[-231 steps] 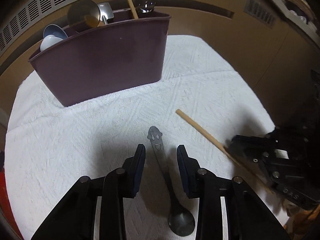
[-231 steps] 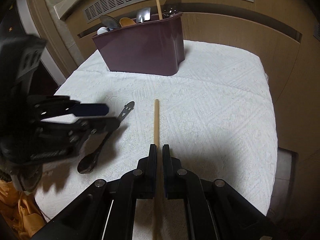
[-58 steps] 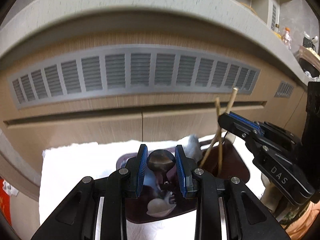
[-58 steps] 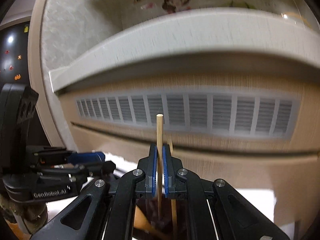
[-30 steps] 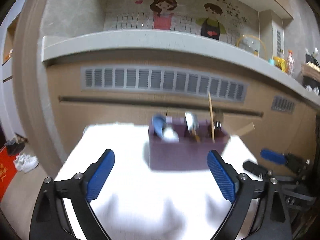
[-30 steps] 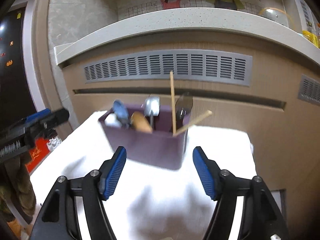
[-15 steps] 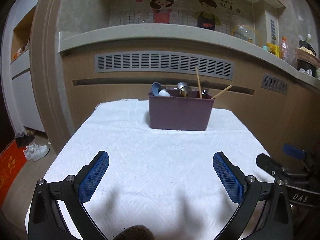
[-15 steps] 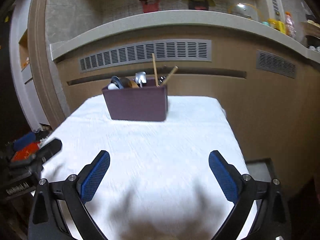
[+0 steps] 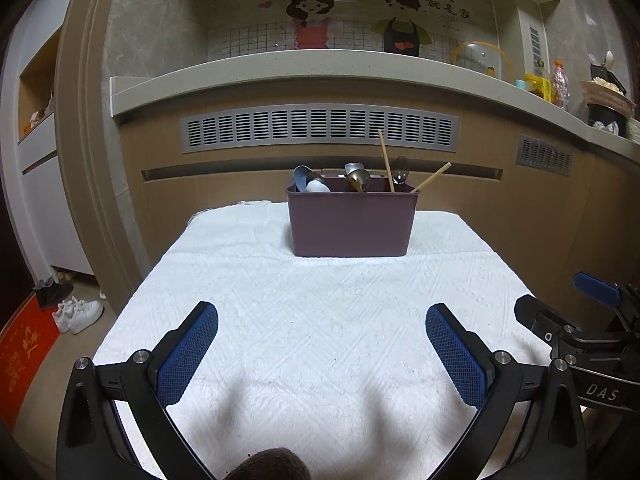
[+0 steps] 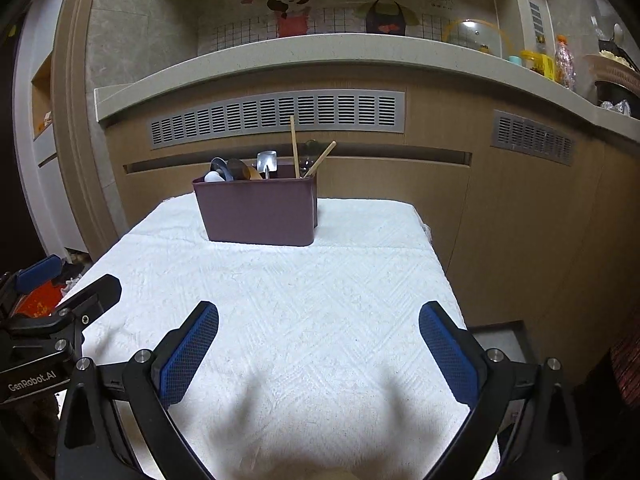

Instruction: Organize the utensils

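A maroon utensil caddy (image 9: 352,224) stands at the far end of the white towel-covered table (image 9: 320,312); it also shows in the right wrist view (image 10: 260,210). It holds several spoons (image 9: 358,178) and two wooden chopsticks (image 9: 386,162), one upright and one leaning right (image 10: 320,159). My left gripper (image 9: 322,346) is wide open and empty over the near end of the table. My right gripper (image 10: 318,344) is also wide open and empty, to the right of the left one. Each gripper shows at the edge of the other's view.
A wooden counter front with grey vent grilles (image 9: 320,128) runs behind the table. Shoes (image 9: 78,312) and a red mat (image 9: 22,352) lie on the floor to the left. Jars and bottles (image 9: 554,86) stand on the countertop at the right.
Both grippers put their utensils into the caddy, opened wide and pulled back to the near end of the table. In the last half second they barely moved.
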A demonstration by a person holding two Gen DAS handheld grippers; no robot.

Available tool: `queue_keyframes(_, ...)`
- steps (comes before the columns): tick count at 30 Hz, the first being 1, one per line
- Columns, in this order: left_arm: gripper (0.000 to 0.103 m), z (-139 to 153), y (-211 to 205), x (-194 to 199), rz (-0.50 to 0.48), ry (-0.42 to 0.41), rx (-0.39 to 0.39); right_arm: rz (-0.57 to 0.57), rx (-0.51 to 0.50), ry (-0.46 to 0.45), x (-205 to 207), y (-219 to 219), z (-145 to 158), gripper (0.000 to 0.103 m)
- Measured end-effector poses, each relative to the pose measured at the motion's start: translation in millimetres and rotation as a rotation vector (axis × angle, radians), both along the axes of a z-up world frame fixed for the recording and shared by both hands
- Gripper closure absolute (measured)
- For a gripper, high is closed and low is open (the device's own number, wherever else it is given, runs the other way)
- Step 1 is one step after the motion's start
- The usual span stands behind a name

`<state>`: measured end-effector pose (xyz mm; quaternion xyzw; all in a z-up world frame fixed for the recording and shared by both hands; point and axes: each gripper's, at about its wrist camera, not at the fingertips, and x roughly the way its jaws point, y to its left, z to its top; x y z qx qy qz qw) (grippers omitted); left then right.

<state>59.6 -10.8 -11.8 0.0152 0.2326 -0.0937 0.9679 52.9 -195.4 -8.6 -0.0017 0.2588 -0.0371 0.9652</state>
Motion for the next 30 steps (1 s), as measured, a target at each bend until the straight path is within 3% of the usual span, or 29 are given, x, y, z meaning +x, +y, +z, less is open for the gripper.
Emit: queue_keyframes(30,0.0,-0.2,0.0,0.3,-0.006,0.01,0.006,0.01,0.005,0.013,1.9,-0.6,-2.4,0.003)
